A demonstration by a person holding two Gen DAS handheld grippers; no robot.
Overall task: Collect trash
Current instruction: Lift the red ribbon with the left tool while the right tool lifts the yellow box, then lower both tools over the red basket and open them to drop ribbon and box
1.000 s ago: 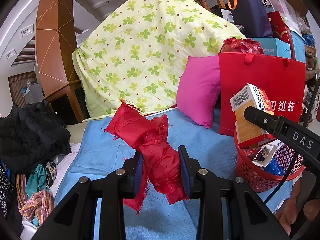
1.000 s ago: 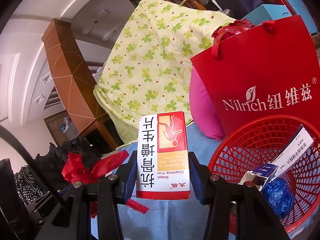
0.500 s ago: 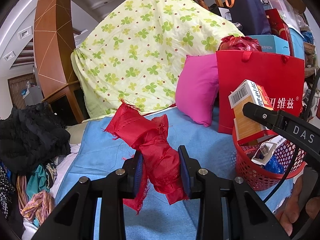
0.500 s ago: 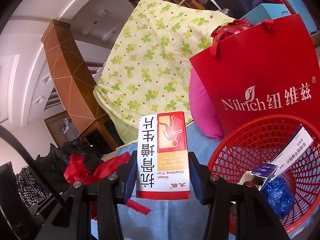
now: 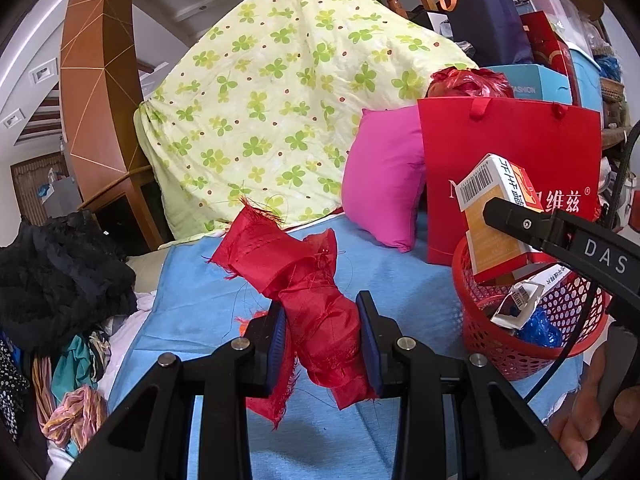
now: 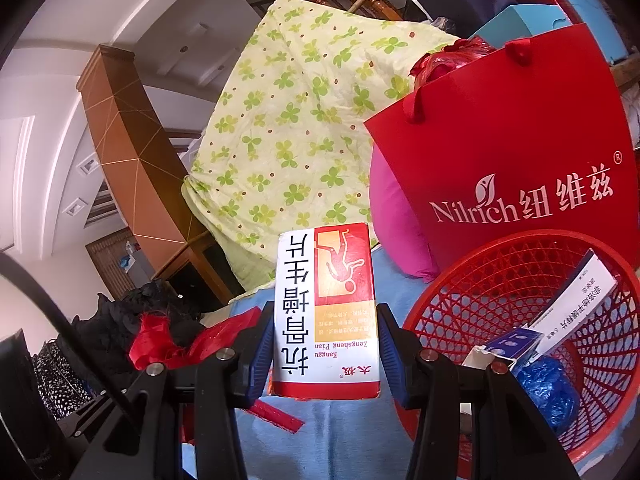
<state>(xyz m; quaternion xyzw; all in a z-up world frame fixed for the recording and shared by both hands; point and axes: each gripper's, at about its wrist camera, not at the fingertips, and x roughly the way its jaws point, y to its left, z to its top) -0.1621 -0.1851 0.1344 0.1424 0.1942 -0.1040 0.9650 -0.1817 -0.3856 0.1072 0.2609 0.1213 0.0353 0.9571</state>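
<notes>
- Left wrist view: the left gripper (image 5: 325, 340) has its jaws pinched onto a crumpled red fabric scrap (image 5: 308, 292), held up off the blue cloth (image 5: 200, 292) that covers the surface below.
- The scrap's frayed top flares up and to the left above the fingers, and a ragged tail hangs down between them.
- Over on the right, the right gripper (image 5: 516, 224) comes in from the side, clamped on a medicine box (image 5: 494, 216) with its barcode end up, right above the near-left rim of the red basket (image 5: 516, 356).
- Inside that basket: a crumpled silver packet (image 5: 514, 310) and a blue plastic wad (image 5: 538, 330).
- Behind the basket stands a red paper bag (image 5: 508, 148), a pink pillow (image 5: 380, 184) touching its left side, and a clover-print quilt (image 5: 280, 100) draped further back.
- A black heap of clothes (image 5: 60, 276) sits at far left.
- Right wrist view: the right gripper (image 6: 325, 352) grips the medicine box (image 6: 326, 312) upright between both pads, print upside down.
- The red basket (image 6: 480, 280) sits just to the right of the box, holding a white leaflet (image 6: 572, 312) and the blue plastic wad (image 6: 546, 388).
- The red paper bag (image 6: 520, 152) rises right behind the basket.
- At lower left, the red fabric scrap (image 6: 160, 340) shows beside the left gripper's dark body.
</notes>
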